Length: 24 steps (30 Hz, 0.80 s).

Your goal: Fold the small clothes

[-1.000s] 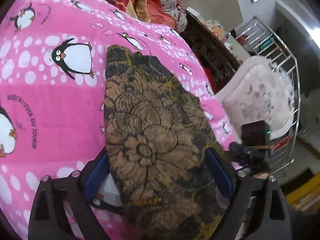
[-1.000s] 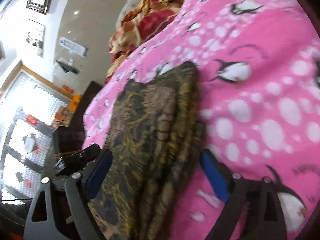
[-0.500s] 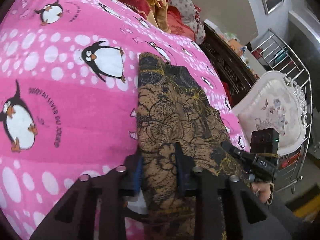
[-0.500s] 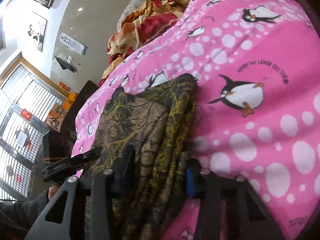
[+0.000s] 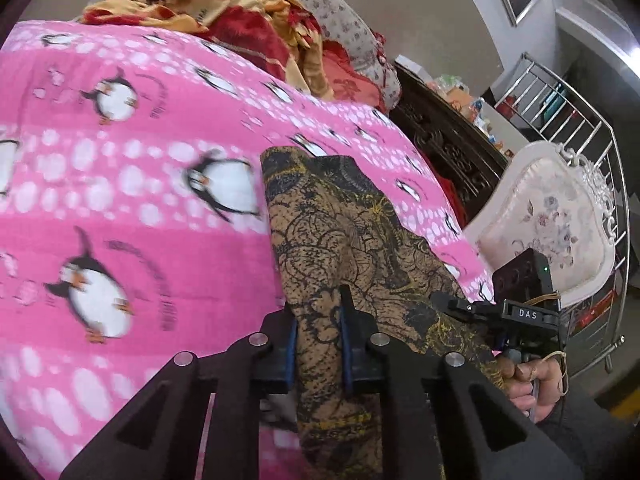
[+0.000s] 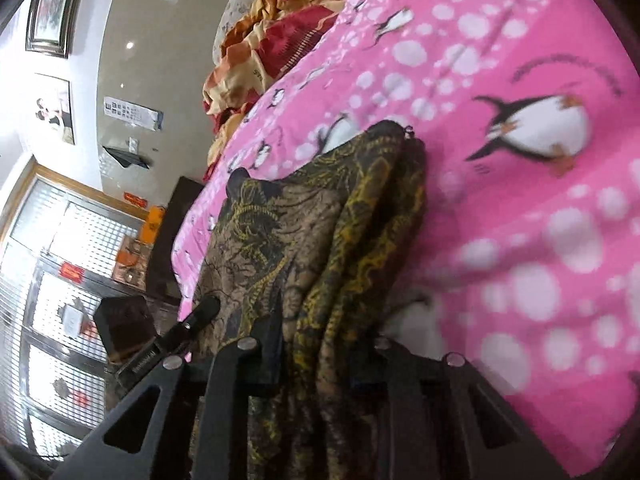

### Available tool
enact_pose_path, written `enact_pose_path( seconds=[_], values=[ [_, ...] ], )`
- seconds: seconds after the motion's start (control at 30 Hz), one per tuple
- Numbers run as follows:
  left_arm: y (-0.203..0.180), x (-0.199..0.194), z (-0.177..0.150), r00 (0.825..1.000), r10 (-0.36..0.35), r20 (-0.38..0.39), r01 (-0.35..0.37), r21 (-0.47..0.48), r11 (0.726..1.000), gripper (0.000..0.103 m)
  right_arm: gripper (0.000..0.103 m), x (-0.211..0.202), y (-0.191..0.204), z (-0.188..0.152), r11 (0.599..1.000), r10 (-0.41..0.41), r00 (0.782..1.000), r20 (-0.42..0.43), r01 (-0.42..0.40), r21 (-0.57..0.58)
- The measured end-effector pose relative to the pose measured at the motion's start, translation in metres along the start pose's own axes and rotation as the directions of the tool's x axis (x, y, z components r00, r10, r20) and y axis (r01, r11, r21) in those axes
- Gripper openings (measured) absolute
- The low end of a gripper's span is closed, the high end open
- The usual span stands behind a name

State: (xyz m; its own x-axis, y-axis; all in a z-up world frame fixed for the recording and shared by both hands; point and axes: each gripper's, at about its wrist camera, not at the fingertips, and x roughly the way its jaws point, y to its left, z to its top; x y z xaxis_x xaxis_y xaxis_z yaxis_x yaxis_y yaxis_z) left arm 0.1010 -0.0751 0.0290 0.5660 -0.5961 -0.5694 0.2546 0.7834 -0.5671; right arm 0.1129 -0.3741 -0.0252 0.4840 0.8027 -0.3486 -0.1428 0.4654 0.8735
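Garment: brown-and-black floral cloth (image 5: 352, 240), lying lengthwise on the pink penguin blanket (image 5: 140, 200); near end bunched toward both claws
Left gripper (image 5: 318, 344): clamped tight on a pinch of the near edge
Right gripper (image 6: 324, 356): jaws closing, thick folds between them
Handling: looks light, limp, several layers; likely to sag and slip; best held at the near corners, well apart

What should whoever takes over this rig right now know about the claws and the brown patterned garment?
Left claw: shut on the near edge of the brown patterned garment.
Right claw: jaws closing, bunched folds of the same garment between them.
The garment lies lengthwise on the pink penguin blanket, already narrowed into a long strip.
Done: both near corners gripped.
Left: probably carry the near end over to the far end, then release.
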Motion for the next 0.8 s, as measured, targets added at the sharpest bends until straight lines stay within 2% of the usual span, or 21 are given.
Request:
enact_pose_path(
  seconds=[0.2,0.4,0.5,0.6,0.67,0.73,0.8],
  values=[
    [0.047,-0.051,0.014,0.996,0.059,0.061,-0.059,-0.01,0.998,0.0,0.022,0.063,0.035,-0.01,0.996,0.084,0.995,-0.048,-0.085,-0.01],
    [0.103,-0.104,0.016,0.983,0.153,0.097,-0.151,-0.031,0.988,0.0,0.022,0.136,0.08,-0.025,0.986,0.155,0.98,-0.122,-0.162,-0.046],
    [0.125,-0.11,0.01,0.983,0.166,0.084,-0.162,-0.053,0.985,0.0,0.022,0.162,0.105,-0.034,0.983,0.123,0.98,-0.155,-0.141,-0.117],
    [0.134,-0.1,0.004,0.986,0.158,0.053,-0.154,-0.081,0.985,0.002,0.026,0.165,0.116,-0.036,0.982,0.042,0.99,-0.136,-0.066,-0.175],
    [0.133,-0.098,0.004,0.987,0.156,0.045,-0.151,-0.097,0.984,0.004,0.032,0.159,0.12,-0.036,0.981,-0.009,0.992,-0.129,-0.016,-0.193],
    [0.132,-0.103,0.006,0.987,0.157,0.035,-0.152,-0.115,0.982,0.006,0.033,0.145,0.122,-0.031,0.984,-0.035,0.992,-0.125,0.012,-0.177],
    [0.129,-0.114,0.01,0.981,0.192,0.036,-0.186,-0.125,0.975,0.006,0.033,0.122,0.131,-0.028,0.978,-0.077,0.993,-0.09,0.058,-0.2]
  ],
)
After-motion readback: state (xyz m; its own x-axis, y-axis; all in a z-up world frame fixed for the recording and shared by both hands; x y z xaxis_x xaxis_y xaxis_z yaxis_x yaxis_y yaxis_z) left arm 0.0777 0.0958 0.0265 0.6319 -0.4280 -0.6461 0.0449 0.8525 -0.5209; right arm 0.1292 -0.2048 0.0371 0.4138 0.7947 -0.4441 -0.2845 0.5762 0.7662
